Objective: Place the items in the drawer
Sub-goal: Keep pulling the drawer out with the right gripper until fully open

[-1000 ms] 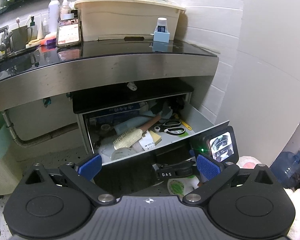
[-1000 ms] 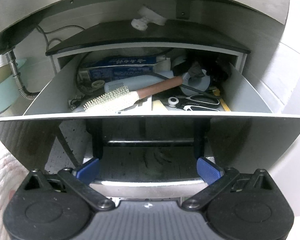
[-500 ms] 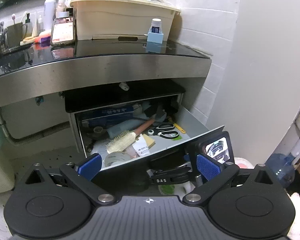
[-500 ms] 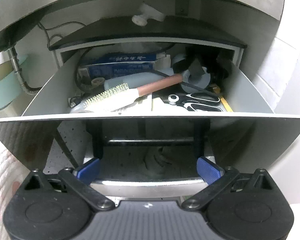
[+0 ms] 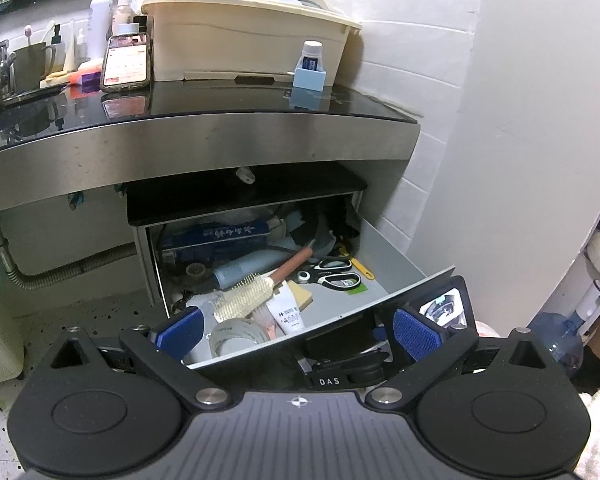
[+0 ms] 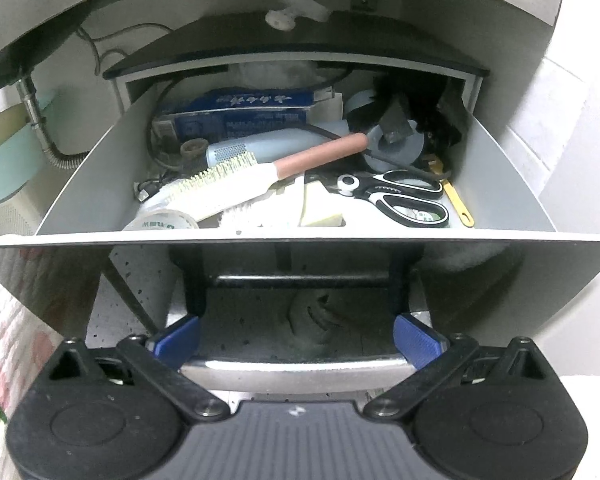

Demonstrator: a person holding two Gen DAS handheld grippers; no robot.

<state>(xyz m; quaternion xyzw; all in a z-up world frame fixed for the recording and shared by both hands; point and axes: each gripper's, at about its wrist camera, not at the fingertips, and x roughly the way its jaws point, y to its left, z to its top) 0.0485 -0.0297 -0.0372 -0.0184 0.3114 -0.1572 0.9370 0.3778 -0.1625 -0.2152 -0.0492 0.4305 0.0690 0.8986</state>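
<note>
Ahead of my right claw [image 6: 296,338] stands the drawer [image 6: 300,240], pulled out under the table [image 5: 204,136]; its front panel fills the lower view and my blue pads [image 6: 176,340] sit spread wide on either side of the bar handle [image 6: 300,366], not closed on it. My left claw [image 5: 296,330] hangs higher and further back, also spread wide, empty, looking down into the same drawer.

Contents, from the right claw outward: tape roll [image 6: 162,220] nearest on the left, hairbrush [image 6: 236,182] lying diagonally across the middle with its brown handle rising to the right, scissors [image 6: 396,196] to the right, a yellow strip [image 6: 456,202] against the right wall, blue box [image 6: 240,114] at the back.

Items still to go in: neither claw holds one. Candidates on the table, well above the left claw: small bottle [image 5: 311,56] in a light blue holder [image 5: 309,79], phone [image 5: 126,62] leaning on a cream bin [image 5: 244,40].

Handling judgement: bottle probably light, rigid, smooth-sided, likely to slip; grip across the body below the cap. Phone stiff, slick, fragile; take by its long edges.

Room: the clearest floor in the drawer lies in front of the scissors toward the right wall. The table's steel edge overhangs the rear of the drawer, so entry should be from the front, over the front panel's thin top edge.
</note>
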